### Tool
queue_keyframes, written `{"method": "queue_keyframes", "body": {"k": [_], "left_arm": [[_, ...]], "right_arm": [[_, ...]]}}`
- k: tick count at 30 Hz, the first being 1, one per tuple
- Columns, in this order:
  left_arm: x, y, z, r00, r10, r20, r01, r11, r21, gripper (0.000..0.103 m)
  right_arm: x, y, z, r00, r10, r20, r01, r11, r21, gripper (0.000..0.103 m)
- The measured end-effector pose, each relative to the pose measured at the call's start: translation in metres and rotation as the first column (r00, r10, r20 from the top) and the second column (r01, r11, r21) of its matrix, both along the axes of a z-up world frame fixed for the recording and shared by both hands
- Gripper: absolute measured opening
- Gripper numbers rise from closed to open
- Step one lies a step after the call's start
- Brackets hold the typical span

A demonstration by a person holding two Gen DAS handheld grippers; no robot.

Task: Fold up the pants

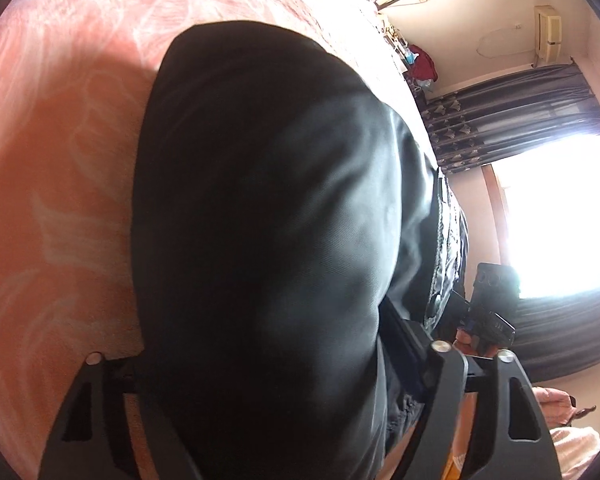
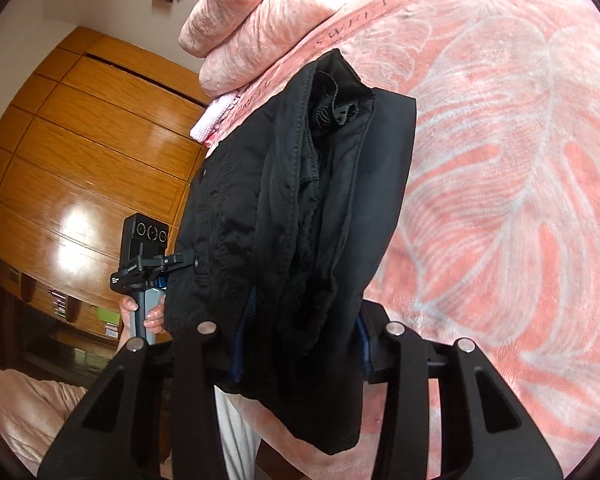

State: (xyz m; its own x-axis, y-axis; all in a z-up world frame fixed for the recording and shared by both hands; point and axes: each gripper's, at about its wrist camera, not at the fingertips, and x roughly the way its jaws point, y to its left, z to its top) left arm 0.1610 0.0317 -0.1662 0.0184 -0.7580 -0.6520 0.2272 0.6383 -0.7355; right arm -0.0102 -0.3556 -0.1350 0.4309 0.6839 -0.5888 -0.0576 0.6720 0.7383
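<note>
The room was a bedroom: a pink bedspread (image 2: pixel 520 184) with a pale leaf pattern covered the bed, a rumpled pink blanket (image 2: pixel 252 12) was heaped toward its far end, a glossy wooden wardrobe (image 2: pixel 80 152) stood off one side and dark curtains (image 1: pixel 512 120) framed a bright window (image 1: pixel 556 208) on the other.

I had the black pants (image 2: pixel 300 208) bunched into a thick, layered bundle and lifted clear of the bedspread, over the side of the bed rather than its middle. In my right wrist view the right gripper (image 2: pixel 298 344) was clamped on the lower part of that bundle, its two fingers pressed in from either side with blue pads just showing against the cloth. The waistband end stood up at the top of the bundle, with an inner label loop visible in the opening.

In my left wrist view the pants (image 1: pixel 260 216) filled most of the frame as a dark mass against the pink cover. The left gripper (image 1: pixel 268 360) had its fingers spread wide to both sides of the fabric; the cloth hid the tips, so I could not tell whether they were actually pinching it.

Each view caught the other handle: the left hand (image 2: pixel 148 312) wrapped around its grip beside the bundle, and the right gripper's body (image 1: pixel 484 320) just past the pants' edge
</note>
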Motion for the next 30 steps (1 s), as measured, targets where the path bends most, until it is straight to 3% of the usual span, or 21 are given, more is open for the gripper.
{"method": "queue_keyframes", "body": {"k": [2,4,7,11,18,22,26,30], "left_arm": [[0.0,0.0,0.007,1.0,0.011,0.014,-0.011,1.0,0.0,0.052],[-0.002,-0.005,0.014,0.999,0.016,0.05,-0.017,1.0,0.013,0.046],[-0.001,-0.009,0.027,0.995,0.043,0.09,-0.039,0.998,-0.043,0.039],[0.008,-0.024,0.051,0.979,0.052,0.197,-0.036,0.996,-0.085,0.038],[0.065,-0.056,0.071,0.957,0.048,0.284,-0.027,0.997,-0.079,0.038],[0.096,-0.074,0.064,0.954,0.052,0.296,-0.04,0.998,-0.047,0.039],[0.127,-0.089,0.047,0.954,0.015,0.299,-0.033,0.998,0.053,0.04],[0.136,-0.079,0.029,0.966,0.028,0.257,-0.035,0.999,0.025,0.052]], "right_arm": [[0.0,0.008,0.012,0.999,0.003,0.032,-0.002,0.999,-0.036,0.038],[0.001,0.012,0.024,0.998,0.007,0.062,-0.004,0.999,-0.049,0.037],[0.006,0.011,0.041,0.994,0.002,0.108,0.006,0.997,-0.076,0.037],[0.024,-0.005,0.063,0.986,-0.016,0.166,0.031,0.995,-0.09,0.037],[0.084,-0.03,0.085,0.974,-0.009,0.228,0.043,0.989,-0.144,0.037],[0.128,-0.047,0.064,0.98,-0.018,0.198,0.046,0.99,-0.135,0.037],[0.167,-0.06,0.025,0.993,-0.034,0.115,0.047,0.992,-0.115,0.038],[0.178,-0.078,-0.012,0.997,-0.063,0.045,0.066,0.997,-0.052,0.043]]}}
